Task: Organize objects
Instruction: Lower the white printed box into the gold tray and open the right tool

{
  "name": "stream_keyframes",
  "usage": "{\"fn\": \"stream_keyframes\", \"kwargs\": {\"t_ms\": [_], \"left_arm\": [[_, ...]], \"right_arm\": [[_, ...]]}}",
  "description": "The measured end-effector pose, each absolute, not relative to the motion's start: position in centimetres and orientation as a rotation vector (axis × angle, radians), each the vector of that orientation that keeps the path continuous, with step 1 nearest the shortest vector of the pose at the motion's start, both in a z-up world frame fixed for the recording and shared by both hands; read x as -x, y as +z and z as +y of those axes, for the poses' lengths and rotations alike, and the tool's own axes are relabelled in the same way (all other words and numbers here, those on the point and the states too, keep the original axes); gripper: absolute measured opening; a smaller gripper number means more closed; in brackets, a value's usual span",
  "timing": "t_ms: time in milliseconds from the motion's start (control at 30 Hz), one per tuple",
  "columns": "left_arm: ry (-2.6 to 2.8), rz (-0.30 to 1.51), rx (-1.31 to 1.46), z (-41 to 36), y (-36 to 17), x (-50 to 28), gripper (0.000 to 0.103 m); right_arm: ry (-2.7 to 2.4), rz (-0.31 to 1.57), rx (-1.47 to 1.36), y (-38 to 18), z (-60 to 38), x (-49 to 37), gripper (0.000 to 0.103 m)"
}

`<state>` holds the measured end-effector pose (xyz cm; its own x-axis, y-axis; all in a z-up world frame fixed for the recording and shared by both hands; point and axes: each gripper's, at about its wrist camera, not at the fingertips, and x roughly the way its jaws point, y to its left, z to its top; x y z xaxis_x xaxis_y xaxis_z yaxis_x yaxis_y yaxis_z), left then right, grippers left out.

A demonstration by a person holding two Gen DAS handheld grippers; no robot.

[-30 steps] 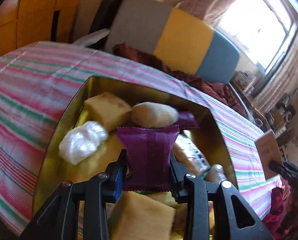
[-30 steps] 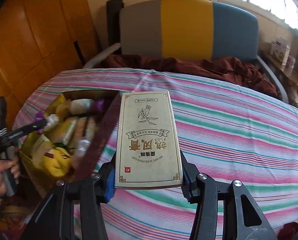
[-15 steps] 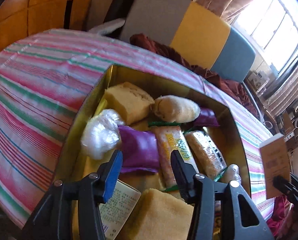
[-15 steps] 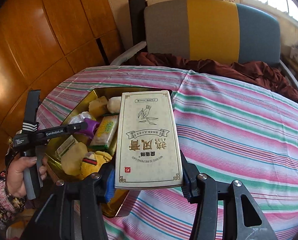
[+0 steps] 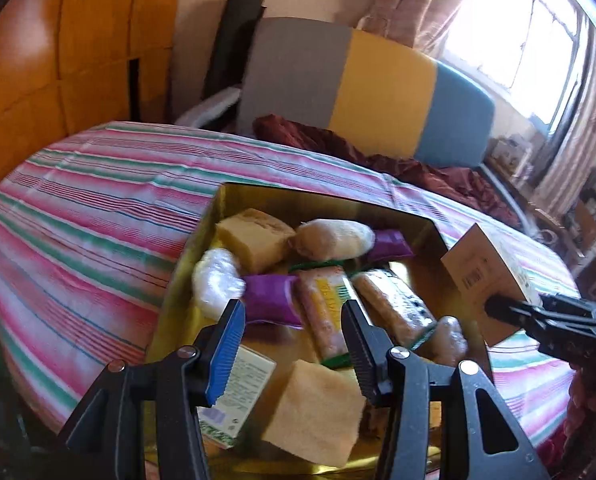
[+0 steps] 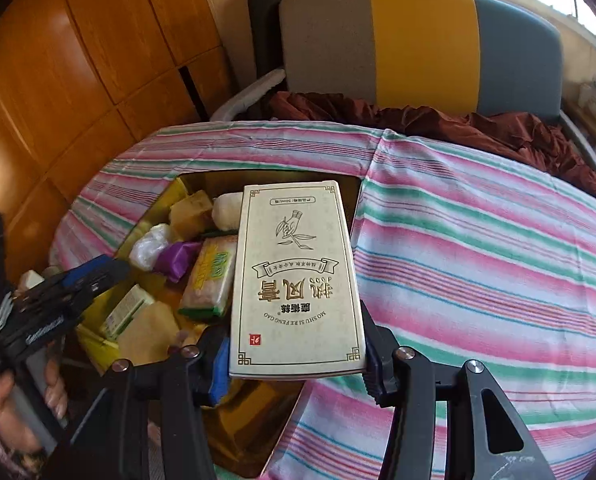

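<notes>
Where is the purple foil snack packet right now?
The purple foil snack packet lies inside the gold tin, just beyond the open left gripper, between a white plastic-wrapped lump and a green-edged biscuit pack.

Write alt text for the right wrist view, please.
The right gripper holds a cream box with Chinese lettering over a gold tin of wrapped snacks on a striped tablecloth. The open left gripper is at the left.
</notes>
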<state>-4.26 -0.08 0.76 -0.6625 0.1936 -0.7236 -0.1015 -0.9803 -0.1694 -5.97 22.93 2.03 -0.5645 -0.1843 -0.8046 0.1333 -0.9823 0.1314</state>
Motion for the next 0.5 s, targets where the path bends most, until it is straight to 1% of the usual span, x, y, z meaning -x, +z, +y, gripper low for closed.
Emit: {"fn": "stream_keyframes", "kwargs": {"t_ms": [167, 367, 500], "left_arm": [[2.771, -0.143, 1.235, 0.0, 1.3, 4.2, 0.051], [2.805, -0.141, 1.286, -0.3, 1.2, 4.1, 0.051], [2.803, -0.136, 1.299, -0.2, 1.3, 3.8, 0.051]], "right_arm": [[-2.658, -0.014, -1.464, 1.2, 21.4, 8.7, 0.052], [-2.727, 0.224, -1.53, 0.6, 19.2, 10.6, 0.052], [-2.721, 0.322, -1.545, 0.2, 18.2, 11.5, 0.052]]}}
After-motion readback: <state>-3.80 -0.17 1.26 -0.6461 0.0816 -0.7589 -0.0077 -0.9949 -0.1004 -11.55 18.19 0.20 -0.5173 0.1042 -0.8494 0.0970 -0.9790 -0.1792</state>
